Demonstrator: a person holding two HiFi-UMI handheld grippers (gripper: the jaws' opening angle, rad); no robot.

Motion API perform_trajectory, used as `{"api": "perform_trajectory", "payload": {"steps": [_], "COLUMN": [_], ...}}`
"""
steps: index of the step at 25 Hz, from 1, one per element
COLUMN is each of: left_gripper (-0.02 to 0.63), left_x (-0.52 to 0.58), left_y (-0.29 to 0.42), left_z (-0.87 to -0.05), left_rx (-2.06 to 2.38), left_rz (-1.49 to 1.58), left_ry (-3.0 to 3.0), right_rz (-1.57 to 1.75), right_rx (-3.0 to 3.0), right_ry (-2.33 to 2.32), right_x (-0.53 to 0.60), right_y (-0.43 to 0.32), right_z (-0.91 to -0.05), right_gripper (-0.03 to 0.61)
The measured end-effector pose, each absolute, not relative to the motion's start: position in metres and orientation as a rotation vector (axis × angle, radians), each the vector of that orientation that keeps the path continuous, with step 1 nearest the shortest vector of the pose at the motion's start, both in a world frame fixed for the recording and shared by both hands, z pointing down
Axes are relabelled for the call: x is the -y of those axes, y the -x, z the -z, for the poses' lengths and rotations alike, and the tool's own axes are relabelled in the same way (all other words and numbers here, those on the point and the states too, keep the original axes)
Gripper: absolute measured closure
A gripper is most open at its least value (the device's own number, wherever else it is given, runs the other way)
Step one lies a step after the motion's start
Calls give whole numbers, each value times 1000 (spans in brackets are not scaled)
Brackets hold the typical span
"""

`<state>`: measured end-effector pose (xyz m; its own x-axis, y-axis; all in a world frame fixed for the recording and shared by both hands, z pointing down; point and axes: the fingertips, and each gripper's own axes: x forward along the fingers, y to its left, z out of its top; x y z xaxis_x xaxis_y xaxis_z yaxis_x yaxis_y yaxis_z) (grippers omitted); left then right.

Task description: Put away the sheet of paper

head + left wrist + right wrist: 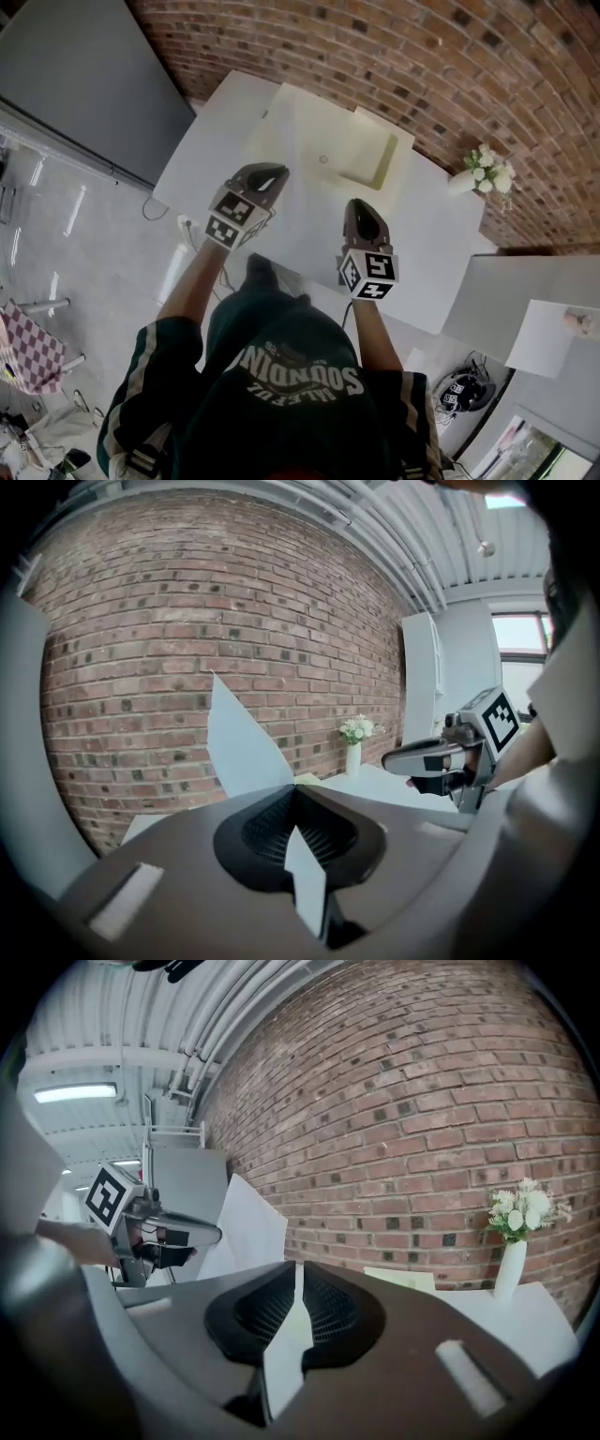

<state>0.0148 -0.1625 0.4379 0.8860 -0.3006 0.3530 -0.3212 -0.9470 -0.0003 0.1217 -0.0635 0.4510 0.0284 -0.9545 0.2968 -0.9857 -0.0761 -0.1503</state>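
Both grippers hold one large white sheet of paper (305, 141) by its near edge above the white table (427, 253). My left gripper (266, 174) is shut on the sheet's left part. In the left gripper view a strip of paper (305, 874) runs between the closed jaws and a corner of the sheet (242, 742) stands up beyond them. My right gripper (362, 210) is shut on the right part. In the right gripper view the paper (292, 1335) is pinched between the pads and the sheet (248, 1227) bends away to the left.
A pale yellow folder or tray (373, 155) lies on the table beyond the sheet. A white vase of white flowers (484, 172) stands at the table's far right corner, in front of a brick wall (394, 47). A second white table (525, 309) stands at the right.
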Motion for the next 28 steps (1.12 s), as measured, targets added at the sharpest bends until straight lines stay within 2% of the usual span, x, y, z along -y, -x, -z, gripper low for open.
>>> {"api": "perform_trajectory", "payload": {"steps": [15, 28], "left_gripper": [603, 603], "left_x": [265, 289], "left_y": [-63, -59], "left_z": [-435, -443], "left_rx": [134, -26], "left_rz": [-532, -552], "left_ry": [-3054, -3064], "right_rz": [-515, -519], "right_rx": [1803, 1714], "right_ry": [-2401, -2455], "right_x": [142, 166], "right_y": [-140, -104], "right_z": [-445, -451], "right_gripper": [569, 570]}}
